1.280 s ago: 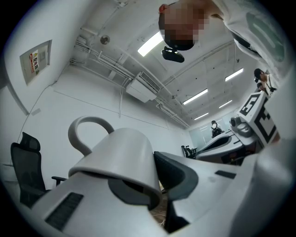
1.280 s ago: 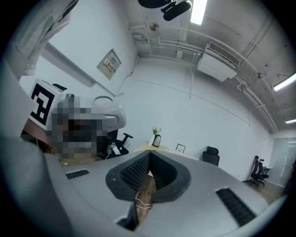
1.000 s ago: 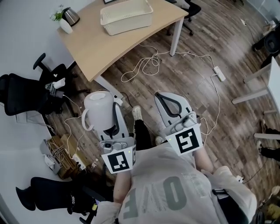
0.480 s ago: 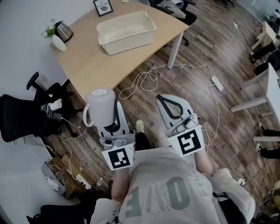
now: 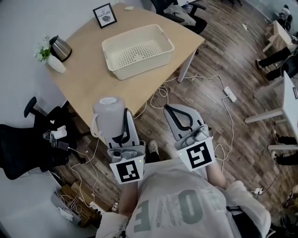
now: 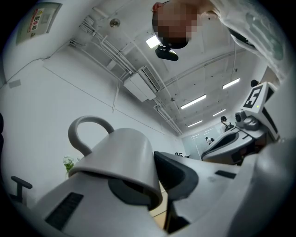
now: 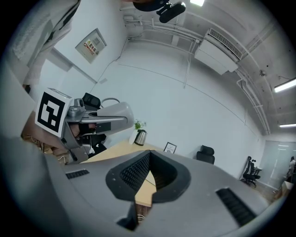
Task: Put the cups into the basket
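1. The left gripper [image 5: 122,134] was clamped on a pale grey cup with a loop handle [image 5: 109,119], in the lower left-centre of the head view.
2. In the left gripper view the cup's open mouth faced back toward the camera and its handle stuck out to the upper left. One dark pad showed inside the rim, while the other pressed on the outer wall, so the jaws were pinching the cup's wall at a narrow opening.
3. The right gripper [image 5: 175,111] sat just right of centre in the head view. Its own view showed the ribbed black pads meeting at their tips, with nothing between them.
4. Each gripper carried a black-and-white marker cube [image 5: 126,171] at its rear, close to the person's grey printed shirt [image 5: 179,204].
5. The cream perforated plastic basket [image 5: 139,66] stood on the light wooden table [image 5: 86,81] in the upper centre of the head view, and no cup was visible inside it.
6. The held cup appeared at the table's near edge, below the basket in the frame and well apart from it.
7. At the table's upper left stood a metal kettle [image 5: 60,48] beside a white vase with a small plant [image 5: 52,63]. A black-framed picture [image 5: 104,14] stood further along the top edge.
8. White cables [image 5: 219,93] trailed over the dark wood-plank floor [image 5: 233,51] on the right, and a black office chair [image 5: 23,151] stood at the left edge.
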`<action>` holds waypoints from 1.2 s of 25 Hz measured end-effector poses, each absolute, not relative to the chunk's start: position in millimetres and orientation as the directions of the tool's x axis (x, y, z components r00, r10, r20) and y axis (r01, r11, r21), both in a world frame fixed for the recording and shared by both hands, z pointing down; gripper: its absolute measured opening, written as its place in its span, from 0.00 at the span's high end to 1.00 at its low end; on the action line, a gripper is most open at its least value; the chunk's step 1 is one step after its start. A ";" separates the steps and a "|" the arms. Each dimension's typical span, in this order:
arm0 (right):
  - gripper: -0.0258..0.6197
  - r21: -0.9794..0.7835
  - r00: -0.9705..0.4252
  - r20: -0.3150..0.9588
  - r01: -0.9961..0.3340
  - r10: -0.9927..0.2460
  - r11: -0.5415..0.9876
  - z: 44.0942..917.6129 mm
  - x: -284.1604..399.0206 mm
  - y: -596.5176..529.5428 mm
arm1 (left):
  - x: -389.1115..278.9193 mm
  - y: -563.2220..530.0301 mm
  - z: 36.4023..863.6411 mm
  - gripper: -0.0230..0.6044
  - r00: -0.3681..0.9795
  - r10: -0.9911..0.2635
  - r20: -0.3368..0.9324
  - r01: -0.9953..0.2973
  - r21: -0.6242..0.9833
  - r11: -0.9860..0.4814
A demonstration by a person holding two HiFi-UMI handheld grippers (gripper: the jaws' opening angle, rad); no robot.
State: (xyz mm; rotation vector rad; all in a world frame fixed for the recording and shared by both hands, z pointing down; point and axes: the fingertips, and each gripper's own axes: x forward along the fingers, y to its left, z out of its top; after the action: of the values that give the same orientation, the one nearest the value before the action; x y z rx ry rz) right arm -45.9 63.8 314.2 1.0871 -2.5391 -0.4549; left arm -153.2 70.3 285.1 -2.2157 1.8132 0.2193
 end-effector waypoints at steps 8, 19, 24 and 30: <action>0.96 0.433 -0.656 0.193 -0.610 -0.730 0.663 316.8 -85.4 -8.7 | -183.4 -0.9 292.2 0.89 0.212 -0.934 -0.288 -0.977 -0.094 -0.192; 0.96 0.373 -0.655 0.199 -0.637 -0.729 0.674 325.4 -72.1 -100.5 | -177.4 -93.4 295.0 0.89 0.190 -0.947 -0.259 -0.981 -0.080 -0.175; 0.96 0.380 -0.696 0.217 -0.585 -0.684 0.716 324.0 -64.1 -154.5 | -163.9 -151.5 295.5 0.89 0.145 -0.954 -0.264 -0.989 -0.073 -0.130; 0.96 0.379 -0.733 0.217 -0.546 -0.645 0.747 314.7 -47.2 -216.6 | -147.3 -205.3 284.6 0.89 0.095 -0.961 -0.258 -0.993 -0.095 -0.072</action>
State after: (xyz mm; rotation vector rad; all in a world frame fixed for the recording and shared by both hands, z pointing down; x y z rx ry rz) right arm -47.2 -216.6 314.7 0.9206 -2.6122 -0.4169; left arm -147.3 -205.3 284.6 -2.1272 1.9531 0.1857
